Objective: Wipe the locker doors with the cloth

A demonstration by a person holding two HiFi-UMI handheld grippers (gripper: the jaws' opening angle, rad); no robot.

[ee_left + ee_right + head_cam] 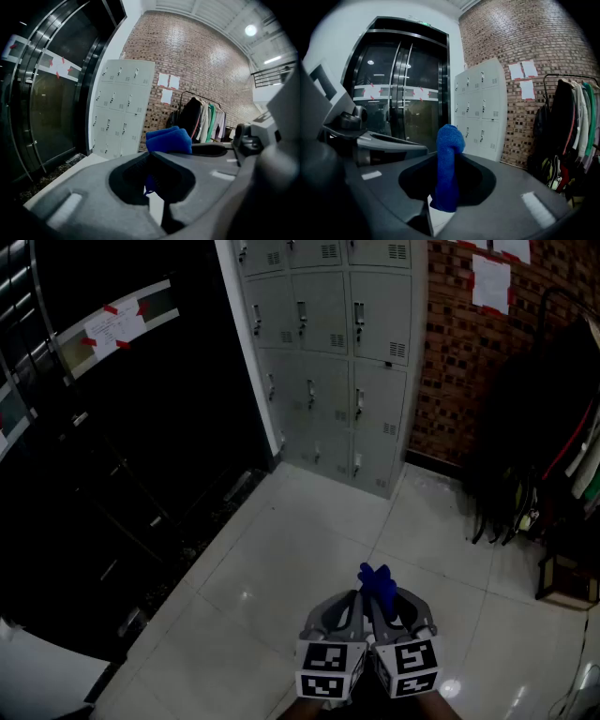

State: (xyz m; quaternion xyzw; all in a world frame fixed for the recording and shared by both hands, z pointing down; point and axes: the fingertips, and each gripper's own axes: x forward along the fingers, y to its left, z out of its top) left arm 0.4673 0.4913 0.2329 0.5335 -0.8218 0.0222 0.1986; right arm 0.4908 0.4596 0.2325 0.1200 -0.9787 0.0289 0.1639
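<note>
The left gripper (359, 597) is seen with its jaws pressed together on a corner of the blue cloth (378, 582). The same cloth is clamped upright in the closed jaws of the right gripper (387, 599). Well ahead, a dark glass door (141, 427), the grey lockers (328, 352) and a brick wall (450, 352) are lined up.

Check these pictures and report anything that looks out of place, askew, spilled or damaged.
Nothing looks spilled or damaged. The one oddity: both the left gripper and right gripper pinch the same bunched blue cloth, well short of the lockers, whose doors all look shut.
</note>
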